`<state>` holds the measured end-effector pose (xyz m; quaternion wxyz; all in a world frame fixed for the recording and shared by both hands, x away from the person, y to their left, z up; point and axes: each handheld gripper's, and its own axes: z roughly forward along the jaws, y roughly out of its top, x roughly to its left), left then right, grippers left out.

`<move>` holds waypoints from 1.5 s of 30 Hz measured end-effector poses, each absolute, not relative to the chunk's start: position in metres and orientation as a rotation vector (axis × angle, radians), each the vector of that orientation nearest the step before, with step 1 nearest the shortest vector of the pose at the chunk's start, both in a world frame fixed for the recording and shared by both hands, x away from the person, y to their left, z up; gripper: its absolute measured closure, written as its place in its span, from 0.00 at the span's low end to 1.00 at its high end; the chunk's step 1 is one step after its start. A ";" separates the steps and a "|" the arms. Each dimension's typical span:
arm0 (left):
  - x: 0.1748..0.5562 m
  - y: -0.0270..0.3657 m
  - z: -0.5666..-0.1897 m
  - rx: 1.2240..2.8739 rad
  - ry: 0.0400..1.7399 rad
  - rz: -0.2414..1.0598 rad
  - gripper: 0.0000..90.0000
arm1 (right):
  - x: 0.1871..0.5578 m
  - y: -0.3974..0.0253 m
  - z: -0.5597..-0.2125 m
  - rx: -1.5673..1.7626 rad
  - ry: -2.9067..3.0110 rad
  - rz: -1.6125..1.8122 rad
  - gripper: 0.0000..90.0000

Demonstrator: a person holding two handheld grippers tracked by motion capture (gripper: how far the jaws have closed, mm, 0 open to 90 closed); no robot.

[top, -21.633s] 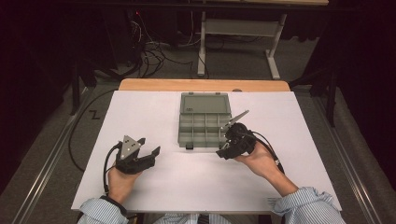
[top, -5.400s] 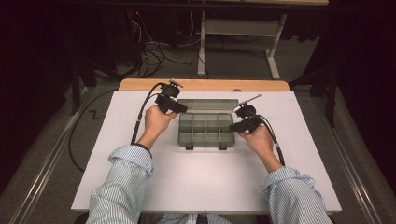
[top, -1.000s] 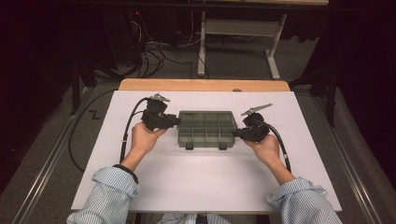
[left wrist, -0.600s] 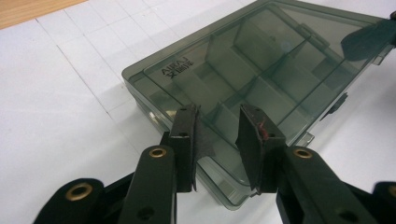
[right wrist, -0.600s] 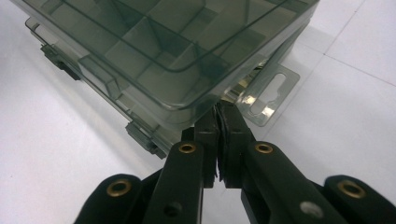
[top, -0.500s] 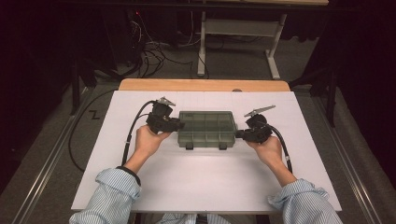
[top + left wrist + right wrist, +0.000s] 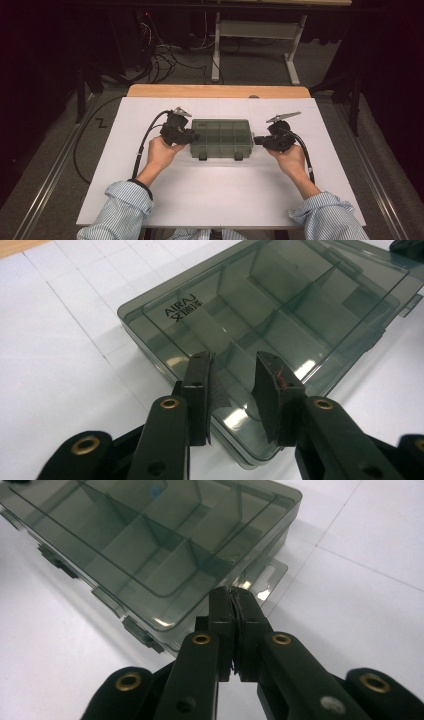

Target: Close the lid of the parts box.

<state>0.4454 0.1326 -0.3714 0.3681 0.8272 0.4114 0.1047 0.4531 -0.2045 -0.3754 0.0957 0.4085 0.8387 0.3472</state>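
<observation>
1. The organizer box (image 7: 221,138), a smoky clear plastic case with its lid down, lies near the middle of the white worktop (image 7: 220,200) in the high view. The left gripper (image 7: 186,135) sits at the box's 9 o'clock end and the right gripper (image 7: 258,141) at its 3 o'clock end, each held in a hand.
2. In the left gripper view, the left gripper (image 7: 235,390) is released: its jaws stand apart over the box's near corner, with the lid (image 7: 280,305) showing between them. Printed lettering sits on the lid at 11 o'clock from the jaws.
3. In the right gripper view, the right gripper (image 7: 234,622) is clenched, jaws pressed together, at the hang tab (image 7: 262,582) that juts from the box's end. Whether the tab is pinched between them I cannot tell. The box (image 7: 145,535) runs off toward 10 o'clock.
</observation>
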 end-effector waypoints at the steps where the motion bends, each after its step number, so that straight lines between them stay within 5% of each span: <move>1: 0.446 0.132 -0.372 2.124 1.057 0.269 0.75 | 0.453 -0.204 -0.375 1.205 2.485 1.031 1.00; 45: 0.445 0.123 -0.386 2.171 1.035 0.275 0.76 | 0.456 -0.184 -0.382 1.165 2.519 1.029 0.98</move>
